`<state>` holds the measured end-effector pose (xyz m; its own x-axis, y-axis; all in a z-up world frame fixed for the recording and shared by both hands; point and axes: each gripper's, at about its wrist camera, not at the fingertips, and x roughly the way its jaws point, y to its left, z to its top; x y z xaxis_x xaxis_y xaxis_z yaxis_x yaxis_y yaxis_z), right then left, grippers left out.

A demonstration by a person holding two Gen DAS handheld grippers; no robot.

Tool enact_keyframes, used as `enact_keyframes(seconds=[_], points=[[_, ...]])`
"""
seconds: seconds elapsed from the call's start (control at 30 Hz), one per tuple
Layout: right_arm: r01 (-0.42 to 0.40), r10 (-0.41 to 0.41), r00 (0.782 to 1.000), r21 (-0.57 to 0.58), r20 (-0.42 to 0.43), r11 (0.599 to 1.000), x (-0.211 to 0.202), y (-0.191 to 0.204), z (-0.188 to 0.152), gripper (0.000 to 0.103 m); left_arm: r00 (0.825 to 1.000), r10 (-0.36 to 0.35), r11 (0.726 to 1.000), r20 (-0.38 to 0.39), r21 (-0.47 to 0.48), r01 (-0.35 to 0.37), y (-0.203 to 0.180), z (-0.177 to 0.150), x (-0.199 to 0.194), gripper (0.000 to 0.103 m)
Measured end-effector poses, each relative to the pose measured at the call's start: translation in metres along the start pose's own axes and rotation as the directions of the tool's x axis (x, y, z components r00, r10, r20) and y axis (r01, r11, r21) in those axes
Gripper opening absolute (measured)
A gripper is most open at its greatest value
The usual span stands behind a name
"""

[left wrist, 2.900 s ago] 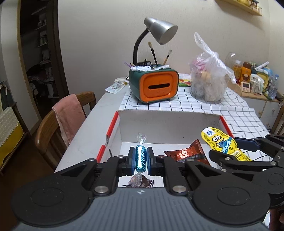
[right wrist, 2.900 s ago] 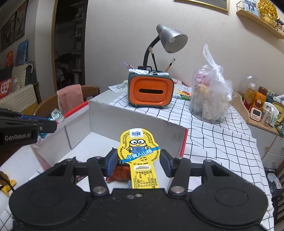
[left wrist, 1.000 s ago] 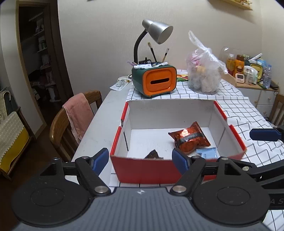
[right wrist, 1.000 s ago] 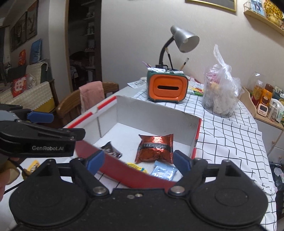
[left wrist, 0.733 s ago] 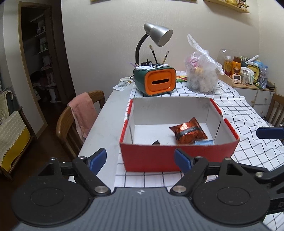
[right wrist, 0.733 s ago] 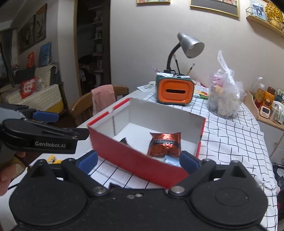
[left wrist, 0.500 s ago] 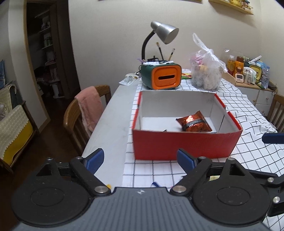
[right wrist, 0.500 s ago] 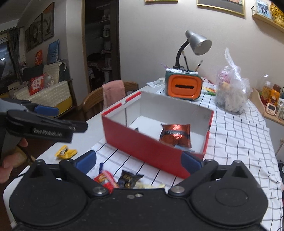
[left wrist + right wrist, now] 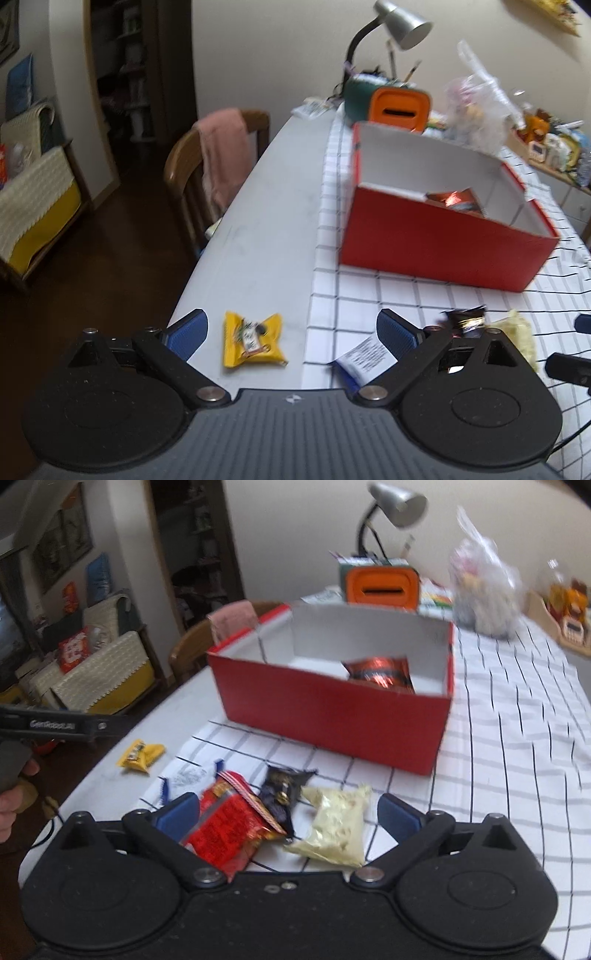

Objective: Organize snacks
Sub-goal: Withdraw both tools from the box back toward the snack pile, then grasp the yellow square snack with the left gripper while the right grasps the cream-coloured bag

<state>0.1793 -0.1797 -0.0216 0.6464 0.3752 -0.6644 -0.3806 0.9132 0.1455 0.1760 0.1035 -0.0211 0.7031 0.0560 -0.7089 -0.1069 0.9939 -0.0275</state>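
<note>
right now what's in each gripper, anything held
left gripper: jaws open, just been opening, holding nothing; yellow candy packet lies between them.
right gripper: jaws open, just been opening, holding nothing.

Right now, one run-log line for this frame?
left gripper: open, over yellow packet | right gripper: open, over loose snacks | red box: holds foil bag
</note>
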Motion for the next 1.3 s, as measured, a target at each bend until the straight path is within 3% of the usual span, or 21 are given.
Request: enact_keyframes(seconds=[0.43,0.63,0.77,0.83,0.9,1.03,1.1,1.3], points=[[0.08,-0.071,0.995,0.114,-0.074,0.99,0.042,-0.026,-0.011,0.098,0.991,0.085,0.994,-0.103,-0.057,-0.091,0.023,-0.009,0.053,0.099],[0.088,-0.077,0.993,0.133,-0.091,0.987,0.051,-0.03,-0.014,0.088,0.986,0.106,0.988,-0.128,-0.102,-0.119,0.031,-0.006,0.066,0.099],[0.075,-0.06,0.994,0.16,-0.095,0.984,0.054,-0.034,-0.015,0.082,0.976,0.11,0.983,-0.188,-0.124,-0.134,0.034,-0.003,0.077,0.097],[0.07,-0.055,0.994,0.16,-0.099,0.985,0.055,-0.033,-0.015,0.079,0.972,0.097,0.983,-0.215,-0.135,-0.128,0.036,-0.002,0.081,0.09],[0.066,-0.051,0.994,0.153,-0.102,0.986,0.056,-0.031,-0.015,0.076,0.967,0.083,0.982,-0.242,-0.147,-0.121,0.038,-0.002,0.085,0.07],[0.055,-0.039,0.994,0.153,-0.107,0.987,0.057,-0.031,-0.014,0.069,0.965,0.096,0.983,-0.244,-0.131,-0.131,0.037,-0.002,0.085,0.065],[0.049,-0.032,0.993,0.149,-0.113,0.988,0.058,-0.03,-0.014,0.061,0.967,0.096,0.984,-0.237,-0.121,-0.128,0.035,-0.002,0.084,0.051],[0.041,-0.027,0.994,0.13,-0.11,0.991,0.058,-0.027,-0.015,0.044,0.974,0.074,0.988,-0.215,-0.12,-0.102,0.033,-0.003,0.079,0.037]])
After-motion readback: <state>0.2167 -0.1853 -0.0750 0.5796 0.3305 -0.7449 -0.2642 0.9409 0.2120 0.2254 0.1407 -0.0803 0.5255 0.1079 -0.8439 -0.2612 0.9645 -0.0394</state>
